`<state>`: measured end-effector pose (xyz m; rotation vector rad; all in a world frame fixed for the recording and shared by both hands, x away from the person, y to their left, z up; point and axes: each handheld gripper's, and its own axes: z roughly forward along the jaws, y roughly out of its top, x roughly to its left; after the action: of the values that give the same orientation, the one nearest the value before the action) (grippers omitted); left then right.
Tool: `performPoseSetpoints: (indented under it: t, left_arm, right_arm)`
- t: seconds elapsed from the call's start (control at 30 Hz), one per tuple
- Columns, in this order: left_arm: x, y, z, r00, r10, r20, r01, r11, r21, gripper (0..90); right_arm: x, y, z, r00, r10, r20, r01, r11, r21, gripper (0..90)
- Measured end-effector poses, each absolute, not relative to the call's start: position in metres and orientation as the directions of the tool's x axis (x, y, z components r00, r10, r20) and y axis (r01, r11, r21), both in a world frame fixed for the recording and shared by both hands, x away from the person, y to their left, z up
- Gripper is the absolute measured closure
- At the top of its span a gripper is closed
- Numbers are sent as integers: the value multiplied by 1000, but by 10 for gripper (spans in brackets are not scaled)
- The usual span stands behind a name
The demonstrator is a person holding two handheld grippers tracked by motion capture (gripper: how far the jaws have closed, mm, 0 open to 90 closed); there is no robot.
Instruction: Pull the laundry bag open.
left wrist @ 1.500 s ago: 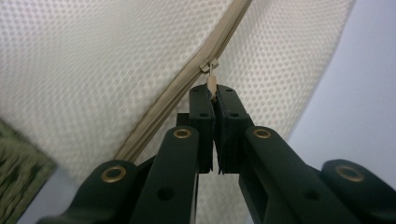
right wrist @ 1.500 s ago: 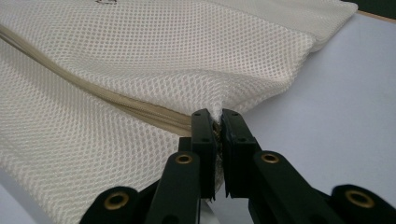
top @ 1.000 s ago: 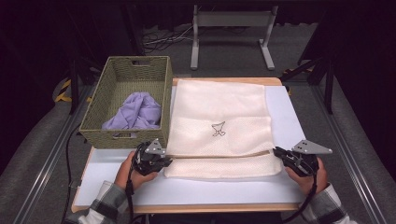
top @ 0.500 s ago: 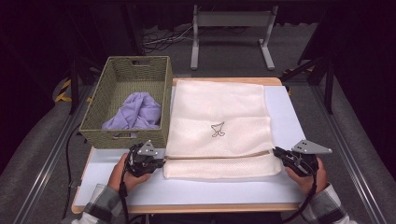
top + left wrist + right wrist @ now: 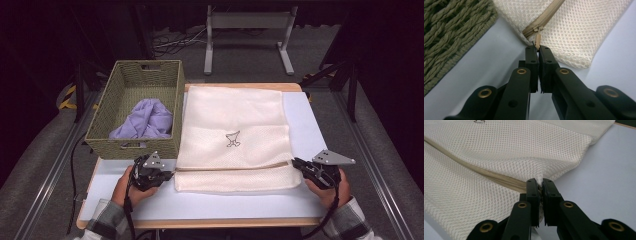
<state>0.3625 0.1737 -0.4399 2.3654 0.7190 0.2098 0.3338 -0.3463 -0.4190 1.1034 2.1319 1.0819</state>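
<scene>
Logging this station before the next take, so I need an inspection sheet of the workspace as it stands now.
Surface: white table top, bare along its near edge.
Job's things: cream mesh bag lies flat; its zipper runs across near the front; zipper pull sits at the bag's left end.
Clutter: woven basket at the table's left, holding a lilac cloth.
Grippers: left gripper shut on the zipper pull; right gripper shut on the bag's right end by the zipper.
Cables: a black cable trails from the left gripper; loose cables on the floor behind.
Surroundings: grey metal stand beyond the table; dark backdrop.
</scene>
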Motion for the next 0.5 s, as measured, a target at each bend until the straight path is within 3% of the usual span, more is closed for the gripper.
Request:
performPoseSetpoints:
  t: [0.5]
  left_arm:
    - [361, 177, -443, 832, 553, -50, 447, -614, 650, 872]
  right_arm:
    - [334, -347, -424, -544, 838, -42, 465, 343, 816, 843]
